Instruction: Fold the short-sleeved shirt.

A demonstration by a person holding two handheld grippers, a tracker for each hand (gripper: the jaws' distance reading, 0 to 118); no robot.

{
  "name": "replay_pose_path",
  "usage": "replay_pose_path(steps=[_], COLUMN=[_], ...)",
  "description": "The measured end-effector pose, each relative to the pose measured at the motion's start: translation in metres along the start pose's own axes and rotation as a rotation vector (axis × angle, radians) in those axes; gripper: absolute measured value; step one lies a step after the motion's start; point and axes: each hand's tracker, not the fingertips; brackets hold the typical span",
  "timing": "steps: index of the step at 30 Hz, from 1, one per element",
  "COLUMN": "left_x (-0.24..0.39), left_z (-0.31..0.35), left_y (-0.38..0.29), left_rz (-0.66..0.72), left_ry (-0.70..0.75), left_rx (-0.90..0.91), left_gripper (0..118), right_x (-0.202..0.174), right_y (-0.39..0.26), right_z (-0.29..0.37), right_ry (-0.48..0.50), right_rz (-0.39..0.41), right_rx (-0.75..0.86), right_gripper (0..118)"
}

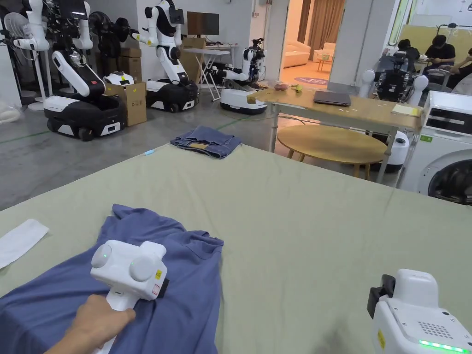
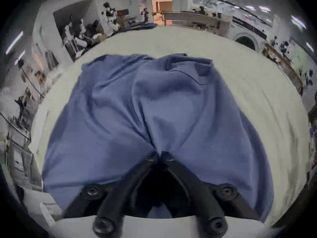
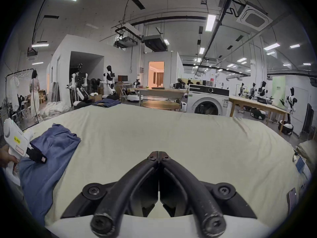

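Left gripper [image 2: 160,155], low centre of the left gripper view, has its jaws closed on a pinch of the blue shirt [image 2: 154,121]; cloth puckers into radiating creases at the tips. In the head view the same gripper's white body [image 1: 129,269] sits lower left, held by a hand [image 1: 99,320], over the shirt [image 1: 175,286], which lies rumpled in the lower-left part of the frame on the pale green table cover [image 1: 299,221]. A white cloth [image 1: 20,239] lies at the far left edge; folded denim [image 1: 207,142] rests upper centre, well apart.

Right gripper [image 3: 159,155], bottom centre of its own view, has jaws together with nothing between them, above bare cover.

Judgement: shirt looks light, soft and limp, bunching readily; it will sag and drag rather than hold shape. Better holds would be the hem corners or shoulder seams, one per gripper, to spread it flat before folding. Folding seems barely begun.
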Motion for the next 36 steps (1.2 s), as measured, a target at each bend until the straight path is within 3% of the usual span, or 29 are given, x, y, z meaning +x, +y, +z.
replay_pose_path(steps=[7,12,16,26,36], left_x=[-0.018,-0.02,0.018,0.189,0.385], left_z=[0.047,0.104,0.161,0.245,0.237], left_y=[0.017,0.066,0.102,0.172,0.128], left_rz=[0.114,0.102,0.059,-0.186,-0.401], left_ry=[-0.078,-0.139,-0.194,-0.487,-0.848], left_rx=[0.154,0.296,0.413,0.552,0.438], left_gripper=[0,0,0,0,0], right_x=[0.02,0.037,0.056,0.128,0.21], right_y=[0.002,0.012,0.017,0.026,0.016], right_z=[0.008,0.016,0.025,0.059,0.11], right_ry=[-0.019,-0.042,-0.071,-0.2,-0.383], right_rz=[-0.034,-0.045,-0.054,-0.082,-0.102], right_rx=[0.006,0.023,0.04,0.074,0.085], right_gripper=[0,0,0,0,0])
